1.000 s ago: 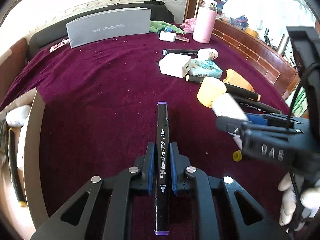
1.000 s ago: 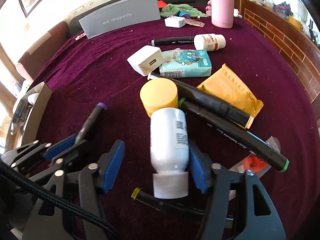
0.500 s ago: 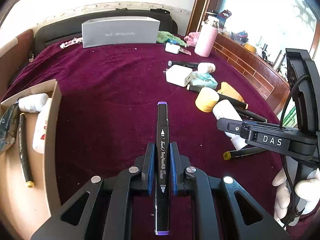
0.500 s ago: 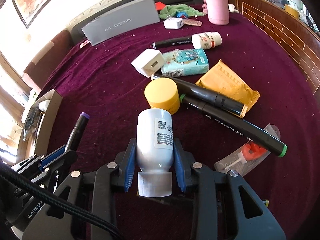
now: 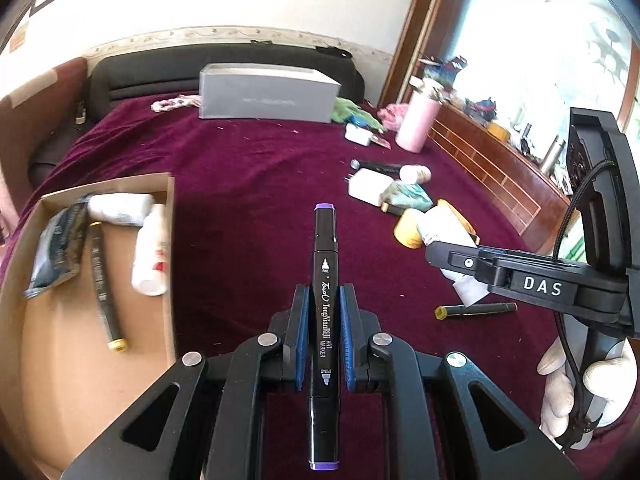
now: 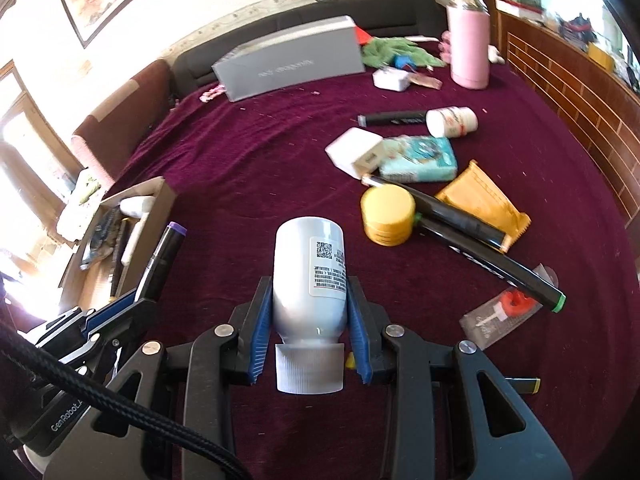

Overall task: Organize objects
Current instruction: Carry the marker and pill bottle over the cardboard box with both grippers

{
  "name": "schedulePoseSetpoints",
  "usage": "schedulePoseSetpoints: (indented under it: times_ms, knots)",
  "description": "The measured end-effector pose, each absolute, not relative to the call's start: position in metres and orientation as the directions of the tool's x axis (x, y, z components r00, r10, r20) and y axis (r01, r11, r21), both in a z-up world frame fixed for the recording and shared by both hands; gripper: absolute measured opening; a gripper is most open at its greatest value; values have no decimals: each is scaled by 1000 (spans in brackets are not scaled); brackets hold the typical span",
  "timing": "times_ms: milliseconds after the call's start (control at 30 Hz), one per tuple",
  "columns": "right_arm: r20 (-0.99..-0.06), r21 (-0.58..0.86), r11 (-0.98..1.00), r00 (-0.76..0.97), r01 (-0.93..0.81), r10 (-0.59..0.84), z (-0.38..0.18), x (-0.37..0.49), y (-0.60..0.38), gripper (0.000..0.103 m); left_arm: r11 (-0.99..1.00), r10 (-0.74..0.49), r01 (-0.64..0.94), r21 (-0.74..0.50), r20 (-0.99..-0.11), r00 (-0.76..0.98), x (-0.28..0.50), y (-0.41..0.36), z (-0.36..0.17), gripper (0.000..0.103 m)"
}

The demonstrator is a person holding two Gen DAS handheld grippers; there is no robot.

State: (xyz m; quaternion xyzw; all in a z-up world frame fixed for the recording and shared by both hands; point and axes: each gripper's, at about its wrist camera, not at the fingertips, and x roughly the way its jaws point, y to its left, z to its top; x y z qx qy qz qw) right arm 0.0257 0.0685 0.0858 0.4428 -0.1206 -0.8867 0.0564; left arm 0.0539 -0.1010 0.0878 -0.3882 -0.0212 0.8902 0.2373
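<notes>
left gripper (image 5: 323, 332) fingers clamp a purple-capped marker (image 5: 324, 276); right gripper (image 6: 308, 332) fingers grip a white bottle (image 6: 310, 276), both lifted above the worktop. cardboard box (image 5: 72, 360) holds four things; about ten still lie scattered.

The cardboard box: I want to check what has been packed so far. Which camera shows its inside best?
The left wrist view: the cardboard box lies open at the left, showing a marker, white bottles and a dark packet inside. The right wrist view shows the box far off at the left edge, contents small and glare-washed.
</notes>
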Motion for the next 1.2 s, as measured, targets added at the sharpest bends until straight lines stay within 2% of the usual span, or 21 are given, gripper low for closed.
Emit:
schedulePoseSetpoints:
  times_ms: [500, 800, 1200]
  knots:
    - [-762, 268, -948, -564, 172, -318, 105, 5, -28, 32, -941, 336, -220, -256, -650, -682, 40, -209, 90, 12]
    - [-780, 277, -926, -502, 258, -373, 98, -23, -92, 33, -959, 271, -129, -251, -685, -676, 18, -258, 74, 12]
    - [-816, 273, -912, -428, 307, -389, 77, -57, -151, 33, -962, 253, -84, -261, -733, -632, 2, -276, 56, 12]
